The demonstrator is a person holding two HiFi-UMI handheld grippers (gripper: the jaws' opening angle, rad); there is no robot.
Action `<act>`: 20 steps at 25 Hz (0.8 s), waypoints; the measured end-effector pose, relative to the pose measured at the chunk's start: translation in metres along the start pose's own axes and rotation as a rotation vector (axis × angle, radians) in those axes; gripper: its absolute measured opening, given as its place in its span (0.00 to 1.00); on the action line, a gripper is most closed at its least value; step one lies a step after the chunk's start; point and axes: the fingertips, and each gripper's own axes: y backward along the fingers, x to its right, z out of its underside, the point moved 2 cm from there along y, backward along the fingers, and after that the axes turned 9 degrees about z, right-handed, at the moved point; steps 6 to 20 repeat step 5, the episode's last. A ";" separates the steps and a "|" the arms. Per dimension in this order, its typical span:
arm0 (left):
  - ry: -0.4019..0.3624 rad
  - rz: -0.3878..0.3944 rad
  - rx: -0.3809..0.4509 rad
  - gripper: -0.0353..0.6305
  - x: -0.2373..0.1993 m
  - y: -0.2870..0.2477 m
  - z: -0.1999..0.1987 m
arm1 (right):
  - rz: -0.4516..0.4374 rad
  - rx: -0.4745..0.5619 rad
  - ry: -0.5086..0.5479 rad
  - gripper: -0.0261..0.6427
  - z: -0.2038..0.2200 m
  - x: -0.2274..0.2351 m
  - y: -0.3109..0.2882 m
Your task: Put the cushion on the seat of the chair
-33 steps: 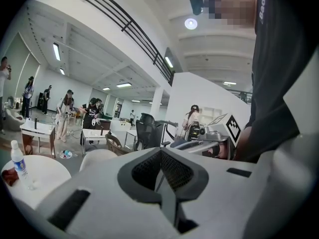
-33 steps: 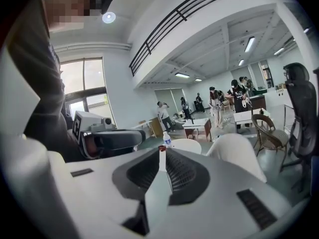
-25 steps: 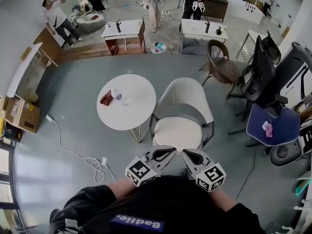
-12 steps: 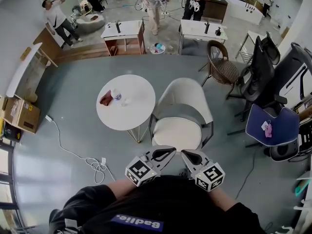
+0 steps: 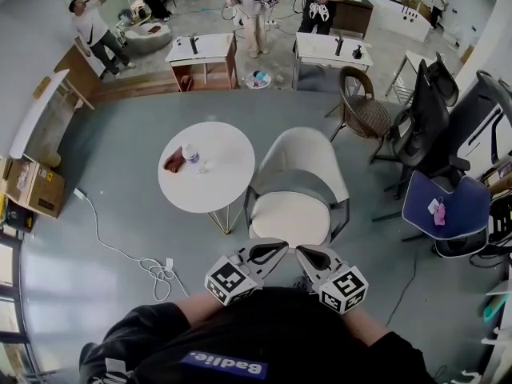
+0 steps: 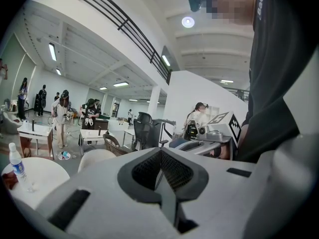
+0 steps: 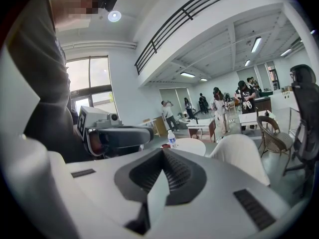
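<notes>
Head view overhead, gripper views level, chair shared

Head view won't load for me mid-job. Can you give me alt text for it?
The left tool and right tool, both shut and empty, sit side by side at the person's chest, aimed at a white chair with a cream cushion on its seat. Picture-left of it stands a round white table holding a bottle.

The chair is a white tub chair with a tall curved back and grey-edged arms. It stands upright on the floor just beside the round white worktop, on its right in the head view, with its open front turned away from the worktop's far side. The cushion, round and cream, lies flat on the seat and fills it between the arms.
</notes>
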 end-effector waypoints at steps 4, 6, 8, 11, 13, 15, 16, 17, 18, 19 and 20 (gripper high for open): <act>-0.005 0.002 -0.002 0.08 0.002 0.001 0.000 | -0.001 -0.002 -0.001 0.08 0.000 -0.002 0.001; -0.006 0.003 -0.003 0.08 0.003 0.001 0.000 | -0.001 -0.003 -0.001 0.08 0.000 -0.002 0.001; -0.006 0.003 -0.003 0.08 0.003 0.001 0.000 | -0.001 -0.003 -0.001 0.08 0.000 -0.002 0.001; -0.006 0.003 -0.003 0.08 0.003 0.001 0.000 | -0.001 -0.003 -0.001 0.08 0.000 -0.002 0.001; -0.006 0.003 -0.003 0.08 0.003 0.001 0.000 | -0.001 -0.003 -0.001 0.08 0.000 -0.002 0.001; -0.006 0.003 -0.003 0.08 0.003 0.001 0.000 | -0.001 -0.003 -0.001 0.08 0.000 -0.002 0.001; -0.006 0.003 -0.003 0.08 0.003 0.001 0.000 | -0.001 -0.003 -0.001 0.08 0.000 -0.002 0.001; -0.006 0.003 -0.003 0.08 0.003 0.001 0.000 | -0.001 -0.003 -0.001 0.08 0.000 -0.002 0.001; -0.006 0.003 -0.003 0.08 0.003 0.001 0.000 | -0.001 -0.003 -0.001 0.08 0.000 -0.002 0.001; -0.006 0.003 -0.003 0.08 0.003 0.001 0.000 | -0.001 -0.003 -0.001 0.08 0.000 -0.002 0.001; -0.006 0.003 -0.003 0.08 0.003 0.001 0.000 | -0.001 -0.003 -0.001 0.08 0.000 -0.002 0.001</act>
